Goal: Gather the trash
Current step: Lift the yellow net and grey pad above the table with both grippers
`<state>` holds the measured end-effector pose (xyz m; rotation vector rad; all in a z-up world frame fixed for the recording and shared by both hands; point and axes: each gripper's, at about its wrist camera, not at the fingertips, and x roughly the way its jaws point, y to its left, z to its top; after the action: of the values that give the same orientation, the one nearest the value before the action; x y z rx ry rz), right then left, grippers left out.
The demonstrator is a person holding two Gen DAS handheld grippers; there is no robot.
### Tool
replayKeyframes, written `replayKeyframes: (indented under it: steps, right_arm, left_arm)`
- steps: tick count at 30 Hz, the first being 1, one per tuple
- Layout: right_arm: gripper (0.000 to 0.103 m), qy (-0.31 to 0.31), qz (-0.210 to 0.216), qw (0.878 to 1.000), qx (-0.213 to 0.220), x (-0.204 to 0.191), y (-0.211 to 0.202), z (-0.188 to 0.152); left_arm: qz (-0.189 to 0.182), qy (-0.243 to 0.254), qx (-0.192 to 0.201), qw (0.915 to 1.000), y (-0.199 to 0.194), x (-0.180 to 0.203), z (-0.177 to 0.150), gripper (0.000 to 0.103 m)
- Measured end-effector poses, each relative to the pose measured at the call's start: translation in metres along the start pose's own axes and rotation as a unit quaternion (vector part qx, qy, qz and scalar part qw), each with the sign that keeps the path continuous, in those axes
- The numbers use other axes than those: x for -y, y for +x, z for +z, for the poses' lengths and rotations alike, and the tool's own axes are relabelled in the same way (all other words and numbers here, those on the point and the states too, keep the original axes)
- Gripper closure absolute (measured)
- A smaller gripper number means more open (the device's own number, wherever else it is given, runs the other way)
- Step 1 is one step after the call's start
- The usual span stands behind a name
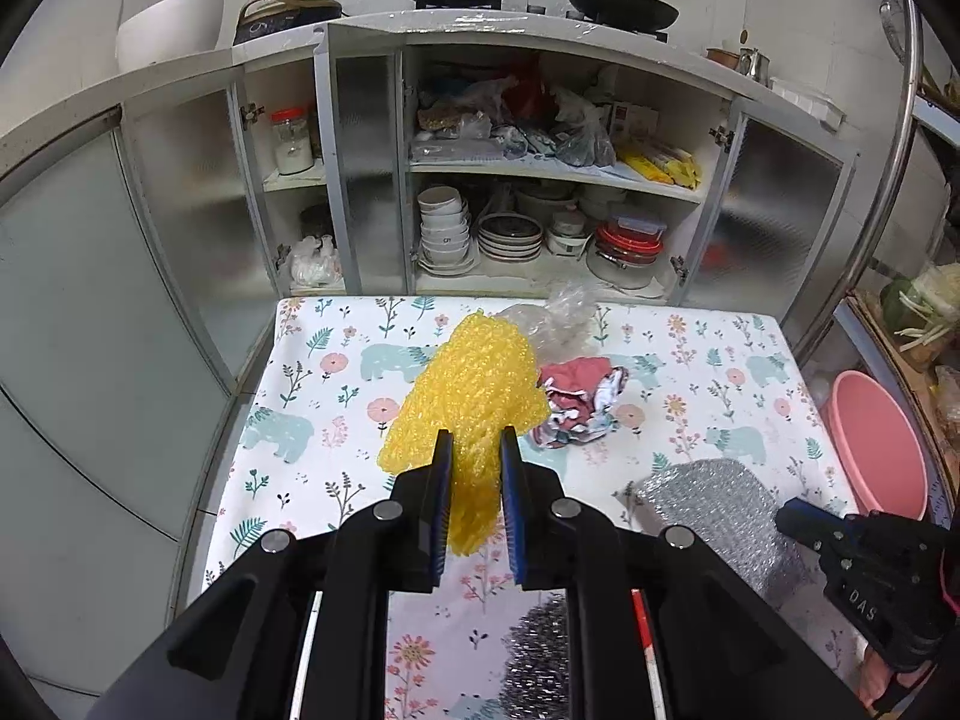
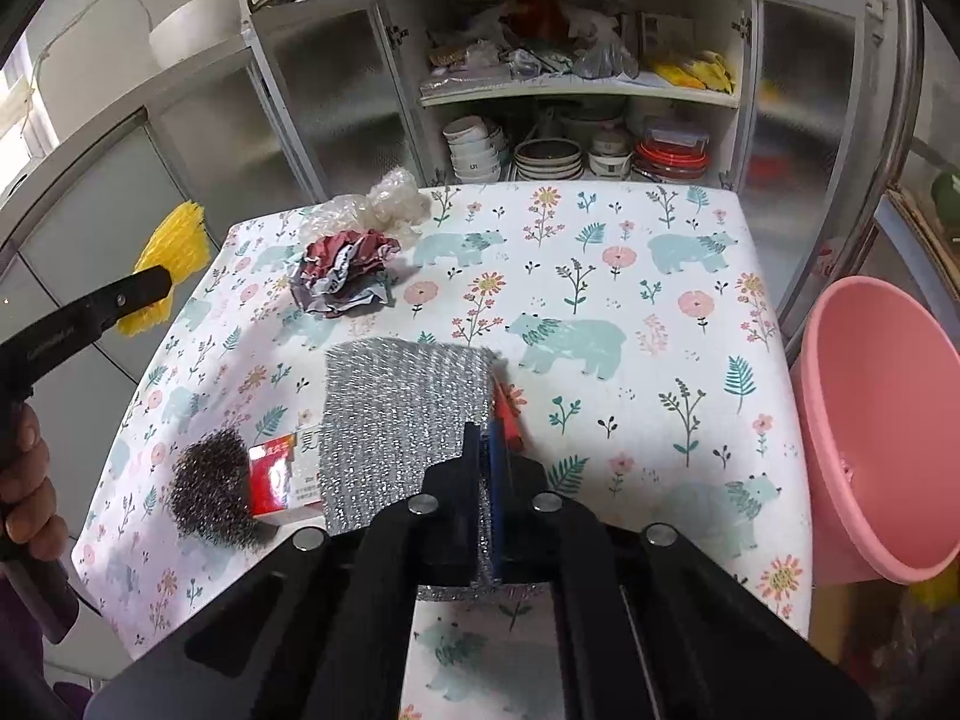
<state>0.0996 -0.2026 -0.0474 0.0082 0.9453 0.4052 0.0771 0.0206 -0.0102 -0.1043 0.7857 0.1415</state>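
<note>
My left gripper (image 1: 475, 445) is shut on a yellow foam net (image 1: 474, 396) and holds it above the floral tablecloth (image 1: 336, 420); from the right wrist view the same yellow net (image 2: 171, 258) hangs off the table's left side. My right gripper (image 2: 485, 438) is shut on the near right edge of a silver bubble-foil sheet (image 2: 402, 414) that lies flat on the cloth. A crumpled red and white wrapper (image 2: 348, 276), a clear plastic bag (image 2: 378, 207), a steel wool pad (image 2: 210, 489) and a red and white carton (image 2: 282, 474) lie on the table.
A pink plastic basin (image 2: 882, 420) stands off the table's right edge. Behind the table an open cabinet (image 1: 540, 180) holds bowls, plates and bags. A person's hand (image 2: 27, 480) grips the left tool's handle. Pans sit on the counter above.
</note>
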Motion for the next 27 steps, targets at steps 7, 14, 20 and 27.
replayKeyframes:
  steps: [7,14,20,27]
  right_arm:
    - [0.101,-0.001,0.006,1.0,0.022,-0.001,-0.02,-0.004]
    - [0.101,0.002,0.007,0.999,0.042,0.002,-0.037,-0.005]
    - [0.101,0.005,0.01,0.999,0.052,0.004,-0.046,-0.006]
    - [0.101,0.005,0.013,0.998,0.064,0.007,-0.055,-0.006]
  left_arm:
    - [0.001,0.005,0.012,0.9999,-0.013,0.008,0.001,0.089]
    - [0.005,0.007,0.02,0.9998,-0.023,0.013,0.002,0.089]
    - [0.011,0.011,0.025,0.9996,-0.028,0.016,0.001,0.089]
    - [0.018,0.01,0.029,0.9994,-0.032,0.021,0.004,0.089]
